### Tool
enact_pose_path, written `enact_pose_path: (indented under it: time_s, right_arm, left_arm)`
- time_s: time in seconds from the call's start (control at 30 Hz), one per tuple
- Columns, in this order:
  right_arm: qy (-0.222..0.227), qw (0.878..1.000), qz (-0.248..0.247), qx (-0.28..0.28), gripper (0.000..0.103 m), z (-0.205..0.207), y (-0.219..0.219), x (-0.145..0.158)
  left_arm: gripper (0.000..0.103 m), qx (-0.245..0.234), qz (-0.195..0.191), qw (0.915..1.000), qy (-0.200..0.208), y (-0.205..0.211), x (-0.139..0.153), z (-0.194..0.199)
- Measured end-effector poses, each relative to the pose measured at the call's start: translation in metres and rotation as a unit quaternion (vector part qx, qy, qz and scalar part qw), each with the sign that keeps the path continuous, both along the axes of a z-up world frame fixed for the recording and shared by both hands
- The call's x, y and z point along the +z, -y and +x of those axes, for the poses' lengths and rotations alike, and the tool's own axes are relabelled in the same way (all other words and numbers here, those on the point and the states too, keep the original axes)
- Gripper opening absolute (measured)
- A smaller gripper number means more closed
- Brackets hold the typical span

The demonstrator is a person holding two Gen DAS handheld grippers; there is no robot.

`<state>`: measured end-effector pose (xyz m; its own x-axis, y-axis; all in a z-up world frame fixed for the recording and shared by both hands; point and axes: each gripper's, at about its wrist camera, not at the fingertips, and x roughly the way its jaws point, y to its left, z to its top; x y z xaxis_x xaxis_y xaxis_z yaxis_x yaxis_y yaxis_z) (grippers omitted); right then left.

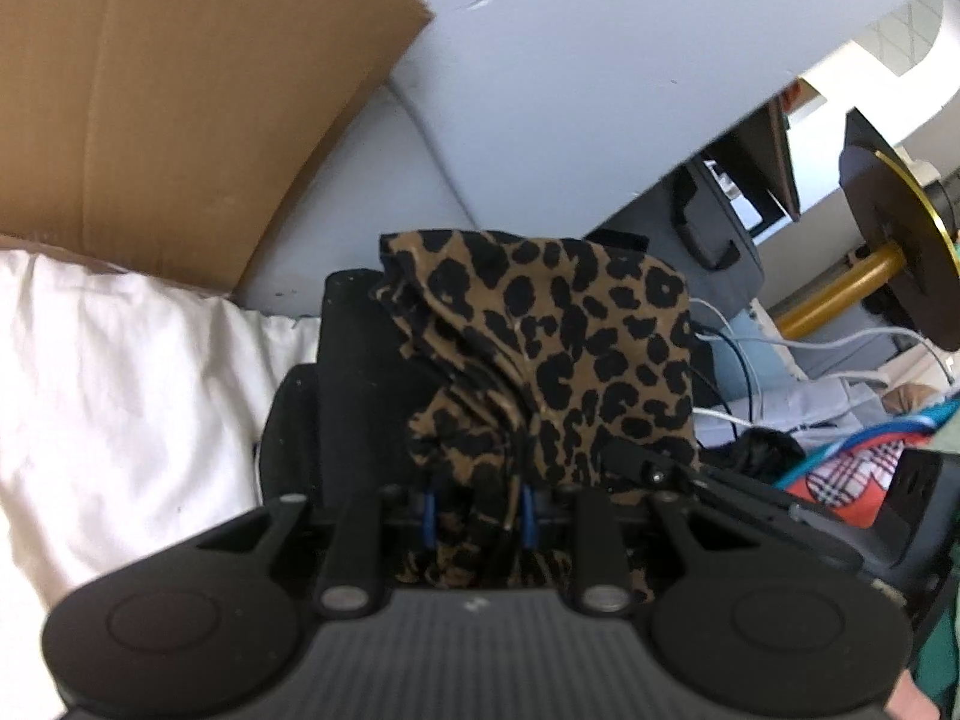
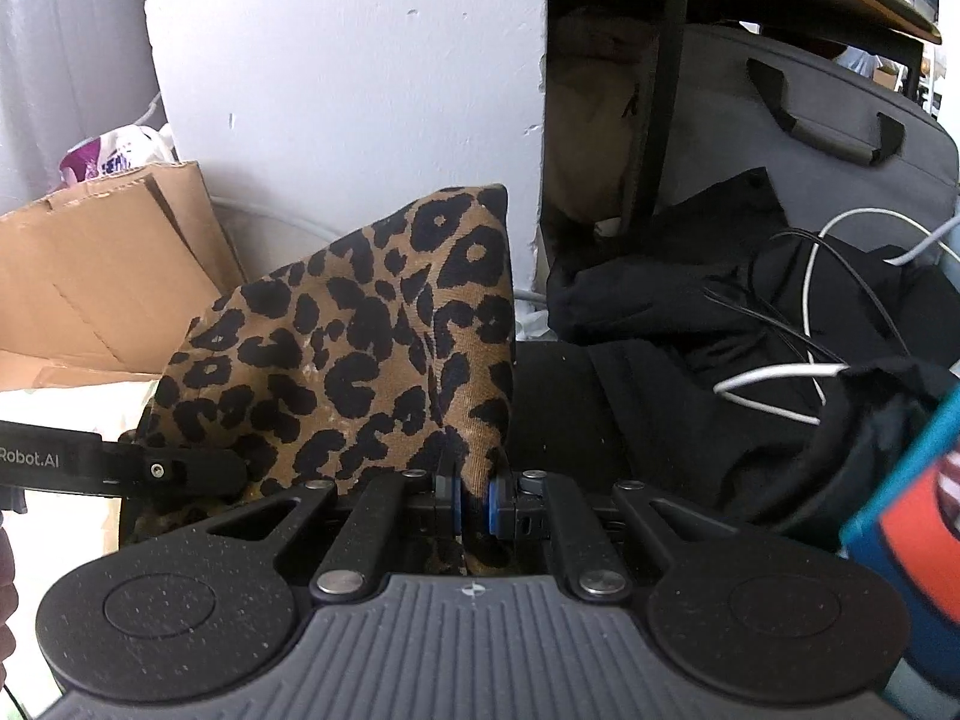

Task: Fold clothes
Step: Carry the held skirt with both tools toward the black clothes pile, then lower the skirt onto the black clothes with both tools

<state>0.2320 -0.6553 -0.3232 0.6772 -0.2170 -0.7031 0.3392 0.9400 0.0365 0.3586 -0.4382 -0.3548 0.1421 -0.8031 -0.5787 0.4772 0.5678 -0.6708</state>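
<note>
While both grippers hold up the same leopard-print garment (image 1: 558, 348), there is little free room around them. The left gripper (image 1: 477, 507) has its fingers (image 1: 528, 516) closed partway on a bunched fold of the cloth, which stands up in a crumpled peak between the blue pads. The right gripper (image 2: 474, 504) pinches another edge of the garment (image 2: 360, 348) with its fingers (image 2: 498, 507) nearly shut, the fabric rising from them in a taut, slanting sheet.

To the left, a cardboard box (image 1: 180, 96) leans against a pale wall (image 1: 570, 60), its flap edge close to the cloth, and a white sheet or cushion (image 1: 120, 408) lies below it. A black garment (image 2: 690, 312) is heaped to the right, with white and black cables (image 2: 780, 372) looped over it. Behind that stands a grey bag (image 2: 810, 138) with two dark handles under a dark shelf edge. In the left wrist view a gold-coloured post (image 1: 840, 294) and a dark disc sit at the far right, beside a red checked item (image 1: 852, 480) edged in blue.

The left gripper's side arm (image 2: 120, 468) crosses the lower left of the right wrist view, close beside the cloth, and bears the lettering "Robot.AI", cut off at the frame edge. No other writing can be read.
</note>
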Motion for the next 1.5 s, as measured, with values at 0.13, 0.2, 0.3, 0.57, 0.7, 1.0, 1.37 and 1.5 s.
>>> enact_pose_path:
  time_s: [0.13, 0.2, 0.3, 0.57, 0.7, 1.0, 1.37, 1.5]
  right_arm:
    - [-0.002, 1.000, 0.007, -0.005, 0.006, 0.011, 0.007, -0.006]
    - [-0.003, 1.000, 0.008, -0.009, 0.006, 0.014, 0.011, -0.009]
    - [-0.009, 1.000, -0.002, -0.020, 0.008, 0.018, 0.012, -0.017]
    - [0.021, 0.998, -0.035, -0.051, 0.039, 0.005, 0.016, -0.020]
    - [0.060, 0.997, -0.025, -0.048, 0.039, -0.016, 0.014, -0.008]
    - [0.072, 0.997, -0.024, -0.017, 0.039, -0.040, -0.022, -0.005]
    - [0.052, 0.999, -0.003, 0.010, 0.039, -0.024, -0.046, -0.033]
    - [0.044, 0.999, -0.022, 0.020, 0.039, -0.019, -0.048, -0.038]
  left_arm:
    - [0.026, 0.009, -0.001, 0.9999, -0.013, 0.004, -0.008, 0.009]
    - [0.026, 0.010, -0.001, 0.9999, -0.014, 0.008, -0.011, 0.012]
    - [0.028, 0.009, 0.024, 0.9996, -0.012, 0.013, -0.020, 0.017]
    - [0.051, 0.002, 0.087, 0.9956, 0.036, 0.007, -0.006, 0.018]
    - [0.029, -0.018, 0.083, 0.9923, 0.090, 0.005, 0.020, 0.013]
    - [0.016, -0.075, 0.068, 0.9800, 0.171, 0.025, 0.064, -0.003]
    - [0.010, -0.093, 0.128, 0.9722, 0.172, 0.046, 0.028, -0.007]
    - [0.002, -0.085, 0.157, 0.9701, 0.164, 0.046, 0.008, -0.002]
